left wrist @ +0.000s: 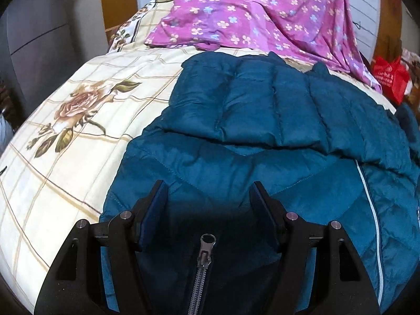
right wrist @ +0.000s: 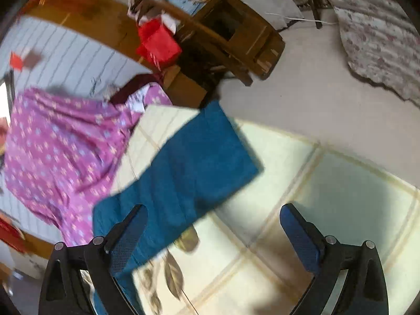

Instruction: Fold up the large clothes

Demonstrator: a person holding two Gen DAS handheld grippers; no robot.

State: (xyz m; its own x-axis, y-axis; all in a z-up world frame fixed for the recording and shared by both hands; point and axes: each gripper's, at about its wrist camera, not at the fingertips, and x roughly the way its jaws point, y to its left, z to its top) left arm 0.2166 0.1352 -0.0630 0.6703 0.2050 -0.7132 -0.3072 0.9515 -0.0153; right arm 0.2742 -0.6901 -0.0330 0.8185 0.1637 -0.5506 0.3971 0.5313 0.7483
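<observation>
Left wrist view: a teal quilted jacket (left wrist: 262, 136) lies on the bed, filling the centre and lower right of the frame. Fabric is puffy, stitched in vertical channels across the upper panel, with diagonal seams lower down. One sleeve or side panel is folded across the body, its edge running as a crease through the middle of the frame. A metal zipper (left wrist: 203, 270) with its pull sits at bottom centre; a thin white zipper line runs down the right edge. The left gripper (left wrist: 208, 207) stands over the jacket near the zipper top, jaws parted, blue pads on either side of the fabric without pinching it — released. The cream bedsheet (left wrist: 65, 144) with a grid and rose print shows at left; a purple floral garment (left wrist: 249, 13) lies at top centre, and a red bag (left wrist: 391, 78) at far right. Right wrist view, blurred: a flat teal part of the jacket (right wrist: 189, 168) reaches from the lower left toward centre, over the sheet (right wrist: 328, 197). The right gripper (right wrist: 214, 228) hangs above the sheet, jaws wide apart, nothing between them — released. Purple garment (right wrist: 60, 152) at left, red bag (right wrist: 157, 42) upper centre.
</observation>
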